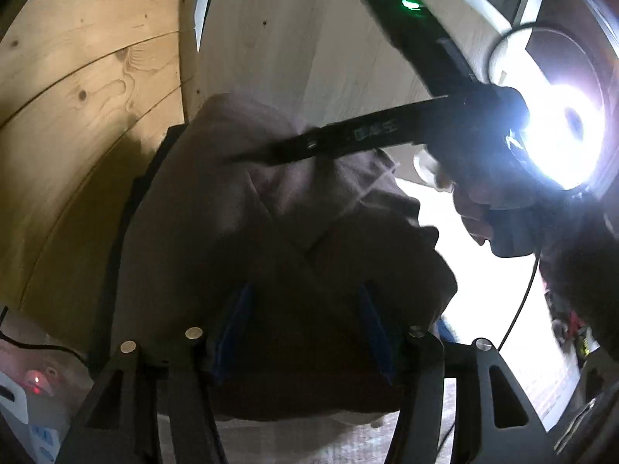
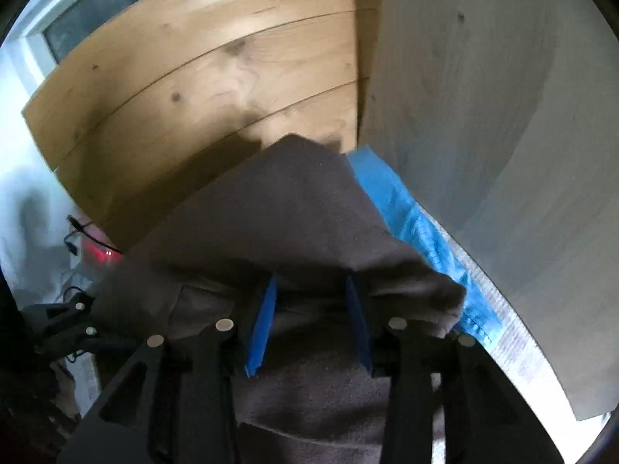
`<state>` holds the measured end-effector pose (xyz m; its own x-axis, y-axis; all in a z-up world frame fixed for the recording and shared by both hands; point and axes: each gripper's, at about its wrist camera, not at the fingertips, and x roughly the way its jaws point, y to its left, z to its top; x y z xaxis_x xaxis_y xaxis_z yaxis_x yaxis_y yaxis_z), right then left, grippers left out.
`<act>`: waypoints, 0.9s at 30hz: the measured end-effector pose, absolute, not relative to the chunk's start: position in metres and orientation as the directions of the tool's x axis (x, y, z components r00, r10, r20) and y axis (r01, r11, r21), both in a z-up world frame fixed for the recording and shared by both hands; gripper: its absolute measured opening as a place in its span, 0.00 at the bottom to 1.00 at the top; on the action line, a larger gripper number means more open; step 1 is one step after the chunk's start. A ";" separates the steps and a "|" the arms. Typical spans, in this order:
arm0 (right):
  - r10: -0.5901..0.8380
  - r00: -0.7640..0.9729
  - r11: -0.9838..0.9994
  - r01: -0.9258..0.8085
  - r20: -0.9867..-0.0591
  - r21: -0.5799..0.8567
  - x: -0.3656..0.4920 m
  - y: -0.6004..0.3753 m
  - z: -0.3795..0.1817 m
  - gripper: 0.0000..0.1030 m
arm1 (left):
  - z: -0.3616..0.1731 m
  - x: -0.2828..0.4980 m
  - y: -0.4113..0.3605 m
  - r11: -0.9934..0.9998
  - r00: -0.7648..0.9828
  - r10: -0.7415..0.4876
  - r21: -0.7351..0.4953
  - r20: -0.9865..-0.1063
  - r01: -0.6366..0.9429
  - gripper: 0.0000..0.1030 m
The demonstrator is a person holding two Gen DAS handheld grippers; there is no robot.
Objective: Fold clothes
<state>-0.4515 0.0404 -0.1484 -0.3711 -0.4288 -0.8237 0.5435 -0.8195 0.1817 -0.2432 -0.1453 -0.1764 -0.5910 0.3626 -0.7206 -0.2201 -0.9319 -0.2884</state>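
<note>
A brown-grey garment [image 1: 240, 212] hangs over my left gripper [image 1: 305, 290] and covers its fingertips. The blue pads [image 1: 236, 328] stand well apart with cloth between them. In the right wrist view the same garment [image 2: 294, 212] drapes over my right gripper [image 2: 311, 282]. Its pads [image 2: 263, 324] are also apart, and the tips are under a fold. A hand [image 1: 472, 208] holds the right gripper [image 1: 255, 156], whose black finger reaches onto the garment's upper part. A blue cloth [image 2: 421, 232] lies beside the garment on the right.
A pale wooden board [image 2: 216, 77] stands behind the garment, beside a light wall [image 2: 483, 116]. A bright ring light [image 1: 565, 135] glares at the upper right. A device with a red light and cables [image 2: 100, 255] sits low on the left.
</note>
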 end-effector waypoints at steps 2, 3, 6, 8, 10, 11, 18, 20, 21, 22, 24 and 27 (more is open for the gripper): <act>-0.459 -0.400 -0.839 0.490 -0.793 0.239 -0.436 0.060 -0.122 0.38 | -0.163 -0.235 -0.150 -0.941 -0.615 0.336 -0.277 -0.713 -0.194 0.56; -0.447 -0.441 -0.855 0.466 -0.778 0.227 -0.419 0.071 -0.109 0.50 | -0.156 -0.229 -0.151 -0.948 -0.630 0.318 -0.260 -0.708 -0.186 0.65; -0.381 -0.561 -0.907 0.383 -0.735 0.177 -0.362 0.106 -0.076 0.83 | -0.139 -0.208 -0.153 -0.961 -0.664 0.275 -0.221 -0.696 -0.165 0.74; -0.325 -0.613 -0.937 0.312 -0.720 0.158 -0.318 0.124 -0.069 0.83 | -0.136 -0.195 -0.153 -0.957 -0.658 0.284 -0.250 -0.697 -0.149 0.75; -0.290 -0.626 -0.956 0.221 -0.724 0.191 -0.278 0.146 -0.075 0.83 | -0.134 -0.183 -0.153 -0.952 -0.653 0.294 -0.277 -0.698 -0.132 0.75; -0.274 -0.625 -0.962 0.180 -0.731 0.206 -0.265 0.155 -0.079 0.83 | -0.132 -0.177 -0.153 -0.949 -0.650 0.299 -0.291 -0.698 -0.124 0.75; -0.100 -0.485 -0.993 -0.012 -0.869 0.121 -0.182 0.167 -0.128 0.83 | -0.116 -0.131 -0.122 -0.954 -0.610 0.292 -0.272 -0.737 -0.128 0.75; -0.089 -0.494 -0.993 -0.019 -0.865 0.113 -0.163 0.170 -0.130 0.83 | -0.112 -0.111 -0.112 -0.959 -0.613 0.273 -0.261 -0.742 -0.110 0.75; -0.089 -0.509 -0.993 -0.019 -0.856 0.115 -0.153 0.170 -0.127 0.83 | -0.109 -0.102 -0.108 -0.961 -0.614 0.263 -0.256 -0.744 -0.102 0.75; -0.090 -0.524 -0.993 -0.019 -0.847 0.118 -0.143 0.171 -0.124 0.83 | -0.107 -0.092 -0.103 -0.964 -0.615 0.253 -0.250 -0.747 -0.093 0.75; -0.091 -0.553 -0.992 -0.019 -0.828 0.122 -0.123 0.174 -0.116 0.83 | -0.102 -0.073 -0.093 -0.968 -0.617 0.234 -0.239 -0.752 -0.075 0.75; -0.065 -0.590 -0.996 -0.009 -0.805 0.087 -0.097 0.181 -0.096 0.83 | -0.095 -0.044 -0.079 -0.974 -0.619 0.204 -0.222 -0.758 -0.049 0.75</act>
